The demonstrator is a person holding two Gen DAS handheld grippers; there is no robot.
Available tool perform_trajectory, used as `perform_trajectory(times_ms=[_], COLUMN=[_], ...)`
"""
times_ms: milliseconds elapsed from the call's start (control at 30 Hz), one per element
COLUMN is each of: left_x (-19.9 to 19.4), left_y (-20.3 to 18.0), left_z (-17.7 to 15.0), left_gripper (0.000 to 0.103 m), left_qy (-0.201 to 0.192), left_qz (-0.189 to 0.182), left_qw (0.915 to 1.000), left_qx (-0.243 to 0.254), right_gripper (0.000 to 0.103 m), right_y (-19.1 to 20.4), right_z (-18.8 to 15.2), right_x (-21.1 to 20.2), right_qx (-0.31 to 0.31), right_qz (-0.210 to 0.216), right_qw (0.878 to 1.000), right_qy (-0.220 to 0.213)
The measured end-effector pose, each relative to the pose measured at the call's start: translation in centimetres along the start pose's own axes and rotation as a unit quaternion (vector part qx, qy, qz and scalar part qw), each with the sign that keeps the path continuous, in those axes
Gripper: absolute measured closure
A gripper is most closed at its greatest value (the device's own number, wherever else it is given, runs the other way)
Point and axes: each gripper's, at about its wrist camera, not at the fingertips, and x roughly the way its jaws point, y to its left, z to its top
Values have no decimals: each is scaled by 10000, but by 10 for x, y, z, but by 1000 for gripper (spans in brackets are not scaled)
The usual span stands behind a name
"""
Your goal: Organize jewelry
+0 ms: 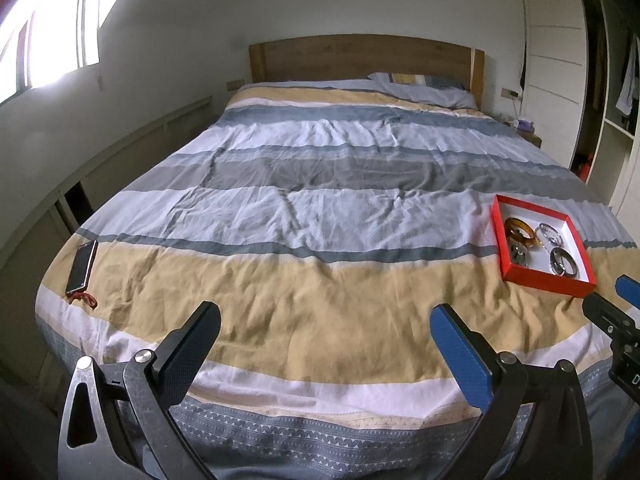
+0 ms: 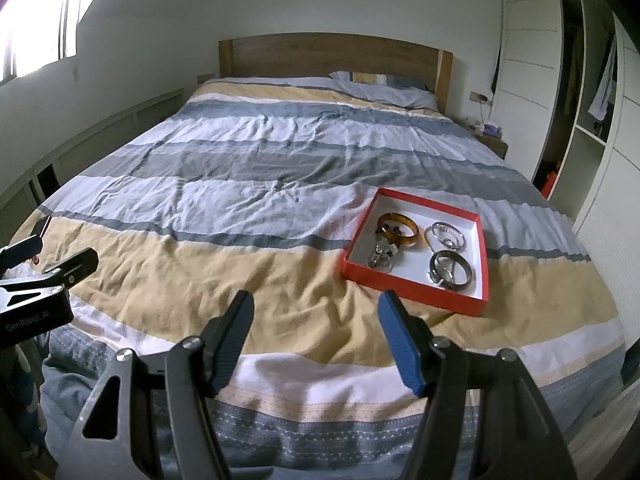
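Observation:
A red box (image 2: 416, 298) with a white inside lies on the striped bedspread, also in the left wrist view (image 1: 548, 282). It holds an amber bangle (image 2: 398, 229), a silver bracelet (image 2: 445, 235), a dark metal bangle (image 2: 451, 269) and a small silver piece (image 2: 382, 256). My right gripper (image 2: 318, 338) is open and empty, hovering over the foot of the bed, short of the box. My left gripper (image 1: 326, 350) is open and empty, further left over the foot of the bed.
A black phone (image 1: 82, 267) with a red strap lies at the bed's left edge. A wooden headboard (image 1: 360, 56) and pillow stand at the far end. White wardrobes (image 2: 588, 120) line the right wall; low cabinets run along the left.

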Motion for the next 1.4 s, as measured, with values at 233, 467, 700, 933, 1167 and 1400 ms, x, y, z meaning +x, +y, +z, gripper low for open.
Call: perform_trajectory(times_ms=[233, 467, 700, 933, 1167, 1400], left_x=[1, 1, 2, 2, 3, 4], left_y=[-1, -1, -1, -2, -3, -3], left_z=[-1, -1, -2, -3, -5, -8], left_gripper=[1, 1, 1, 1, 1, 1], left_qy=[24, 31, 35, 50, 61, 88], left_qz=[-20, -20, -19, -21, -21, -63], left_qw=[10000, 10000, 10000, 10000, 10000, 9999], left_qx=[16, 12, 10, 25, 39, 38], right_gripper=[40, 40, 40, 40, 40, 40], right_y=[0, 1, 1, 1, 1, 1], right_z=[-1, 0, -2, -1, -1, -1], right_x=[1, 1, 2, 2, 3, 3], right_qx=[7, -2, 0, 0, 0, 0], right_qz=[-1, 0, -4, -3, -6, -5], right_qw=[10000, 10000, 10000, 10000, 10000, 10000], right_qy=[5, 12, 18, 18, 20, 29])
